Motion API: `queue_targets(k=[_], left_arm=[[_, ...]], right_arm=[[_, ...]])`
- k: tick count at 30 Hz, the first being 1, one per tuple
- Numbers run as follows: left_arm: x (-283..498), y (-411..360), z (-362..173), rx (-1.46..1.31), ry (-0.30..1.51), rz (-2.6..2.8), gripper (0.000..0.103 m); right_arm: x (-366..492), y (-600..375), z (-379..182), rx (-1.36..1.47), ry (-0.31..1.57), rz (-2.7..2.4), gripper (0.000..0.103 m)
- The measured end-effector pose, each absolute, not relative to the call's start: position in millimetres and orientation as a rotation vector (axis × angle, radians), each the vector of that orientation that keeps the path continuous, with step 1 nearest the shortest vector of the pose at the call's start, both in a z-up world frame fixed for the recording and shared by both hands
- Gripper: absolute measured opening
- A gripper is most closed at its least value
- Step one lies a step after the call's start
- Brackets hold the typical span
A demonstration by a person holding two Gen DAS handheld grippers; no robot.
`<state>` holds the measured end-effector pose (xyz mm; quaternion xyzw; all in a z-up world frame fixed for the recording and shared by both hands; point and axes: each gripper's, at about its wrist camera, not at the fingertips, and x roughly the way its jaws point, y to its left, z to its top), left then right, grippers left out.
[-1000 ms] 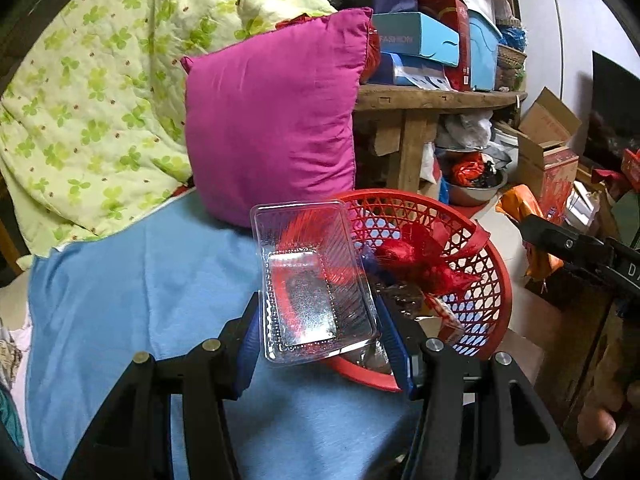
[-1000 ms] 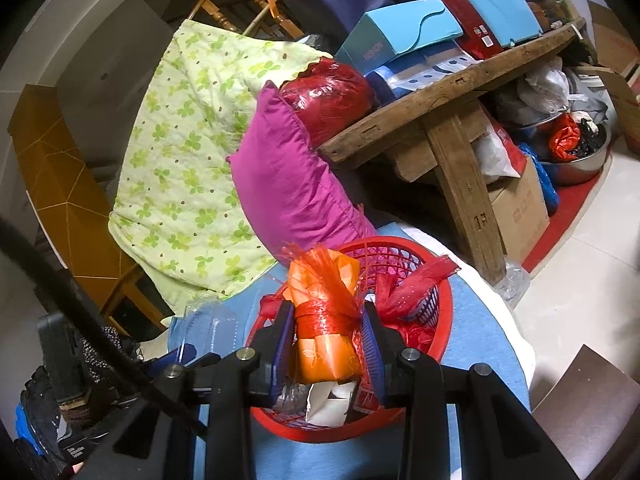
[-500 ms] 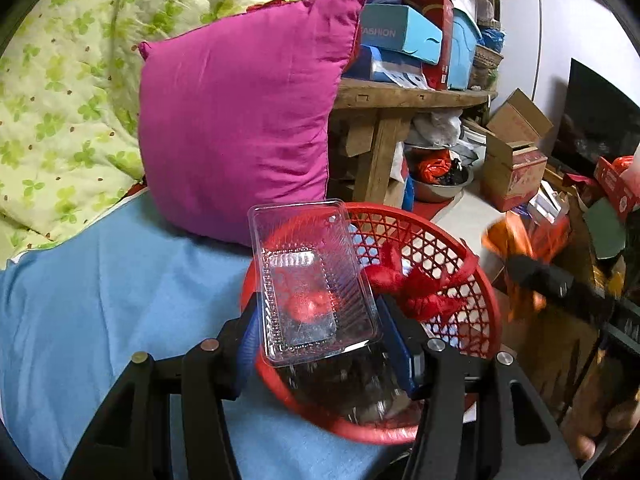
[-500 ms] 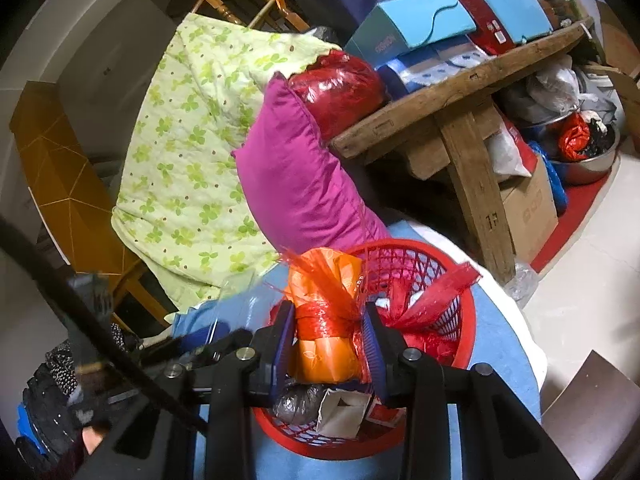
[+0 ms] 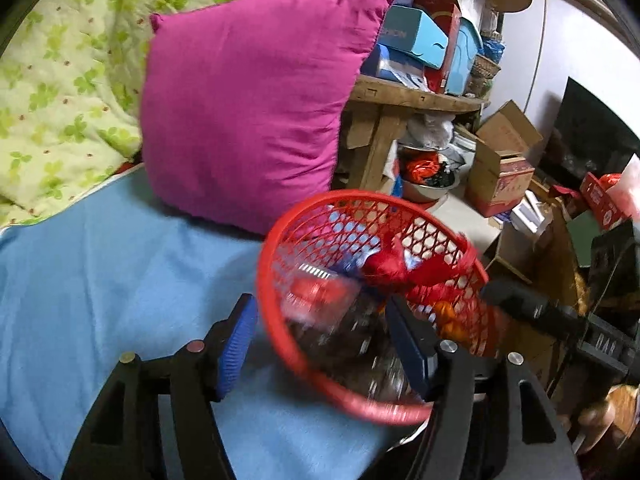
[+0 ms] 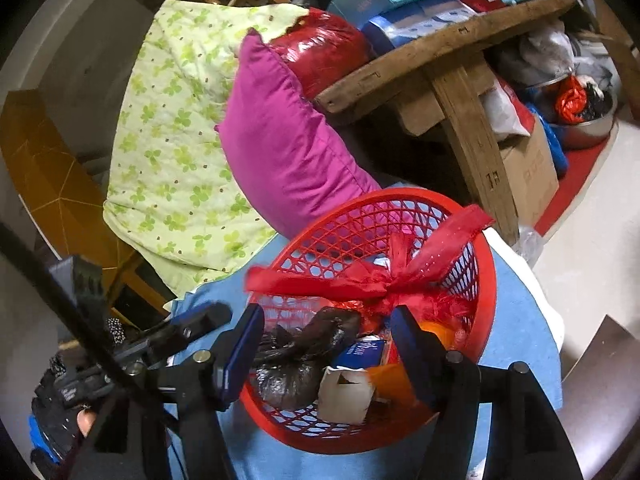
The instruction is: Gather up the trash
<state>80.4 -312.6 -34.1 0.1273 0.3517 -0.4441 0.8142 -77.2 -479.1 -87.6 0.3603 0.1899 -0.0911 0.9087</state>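
A red mesh basket [image 5: 280, 344] [image 6: 486, 292] sits on the blue cover and holds trash: a red bag [image 6: 372, 280], a dark bag [image 6: 304, 344], a white carton [image 6: 346, 394], an orange bag [image 6: 436, 330] and a blurred clear plastic tray [image 5: 340, 320]. My left gripper [image 5: 320, 344] is open and empty over the basket's near rim. My right gripper [image 6: 328, 354] is open and empty above the basket. The left gripper shows at the left in the right wrist view [image 6: 192, 328].
A magenta pillow [image 5: 248, 108] leans behind the basket against a green floral quilt [image 5: 60, 80]. A wooden bench [image 6: 452, 56] stacked with boxes stands to the right. Cardboard boxes [image 5: 500, 160] and a metal bowl [image 6: 580, 120] lie on the floor.
My left gripper has opened and the clear tray has dropped into the basket. My right gripper has opened and let the orange bag fall in.
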Motion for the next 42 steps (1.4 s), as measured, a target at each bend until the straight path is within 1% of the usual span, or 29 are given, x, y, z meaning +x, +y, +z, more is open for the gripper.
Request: queue_targets(k=[3, 7, 9, 18, 22, 34, 35, 36, 38, 42], left_arm=[[67, -291, -30, 0.292, 0.718, -0.868, 0.075], [53, -269, -23, 0.318, 0.684, -0.802, 0.075], [45, -259, -18, 0.326, 0.655, -0.774, 0.079], [17, -223, 10, 0.322, 0.568, -0.672, 0.081], [4, -211, 19, 0.331, 0.527, -0.632, 0.083], [-30, -189, 44, 0.322, 0.474, -0.595, 0.085], [-32, -187, 45, 0.323, 0.472, -0.590, 0.087], [-35, -186, 48, 0.325, 0.467, -0.582, 0.091], [-40, -182, 52, 0.321, 0.447, -0.568, 0.095], [-47, -175, 58, 0.317, 0.429, -0.556, 0.096]], right_arm=[[-82, -469, -75, 0.690, 0.379, -0.211, 0.070], [-89, -452, -56, 0.619, 0.374, -0.245, 0.070], [-93, -446, -48, 0.599, 0.375, -0.264, 0.070], [-118, -418, -18, 0.512, 0.396, -0.361, 0.070], [-131, -408, -8, 0.466, 0.390, -0.395, 0.074], [-158, -378, 14, 0.390, 0.380, -0.403, 0.074], [-159, -375, 15, 0.383, 0.379, -0.404, 0.074], [-159, -373, 17, 0.377, 0.378, -0.405, 0.074], [-161, -368, 19, 0.366, 0.377, -0.403, 0.074], [-165, -362, 23, 0.351, 0.376, -0.404, 0.074]])
